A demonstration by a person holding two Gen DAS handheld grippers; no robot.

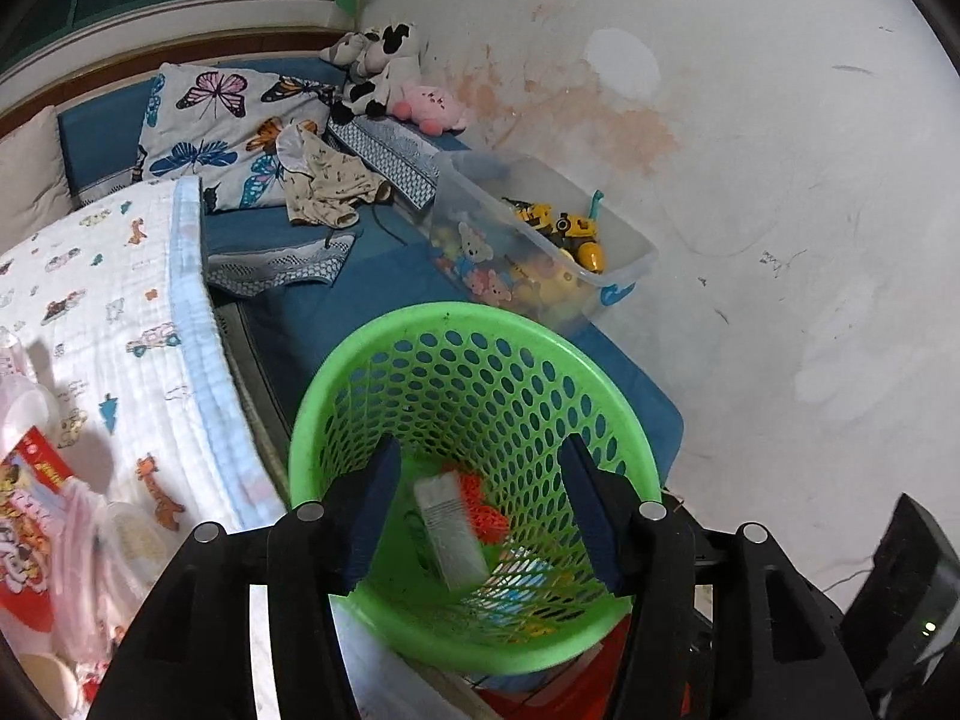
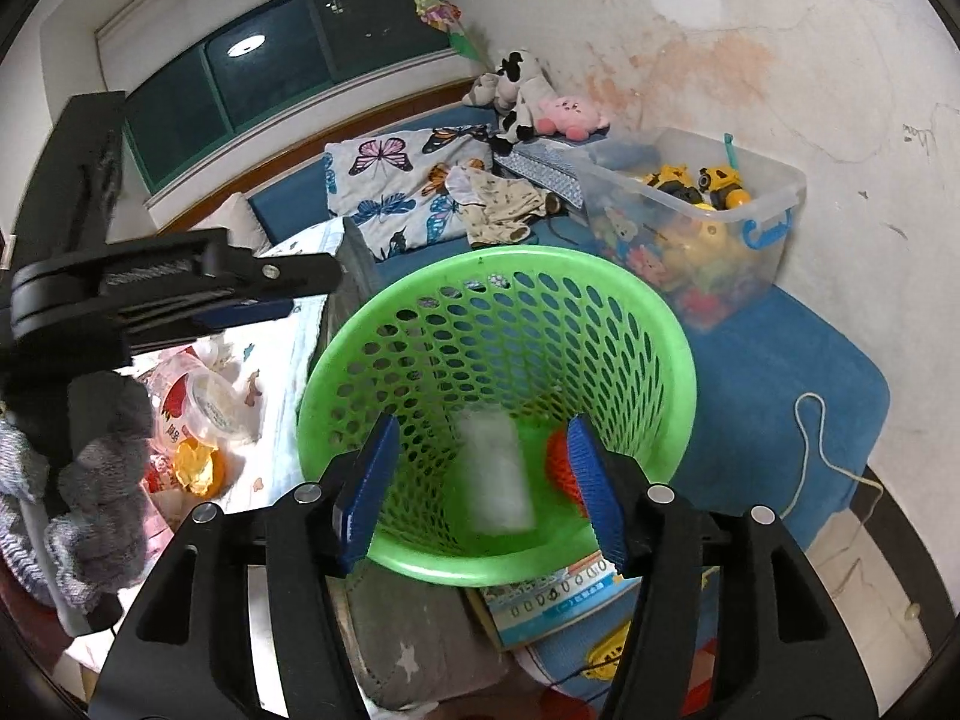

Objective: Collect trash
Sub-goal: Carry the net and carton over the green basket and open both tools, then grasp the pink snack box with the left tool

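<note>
green mesh basket is the landmark. right gripper sits over its near rim, jaws wide apart, nothing held; a blurred white wrapper shows inside the basket, prob. dropping, w/ an orange-red net piece beside it. left gripper also over the near rim, wide open, empty. more trash, a clear plastic cup & yellow wrapper, lies on the bed blanket left of the basket. next, imo: approach low, grip the cup rim gently, release only once above the basket opening.
</note>
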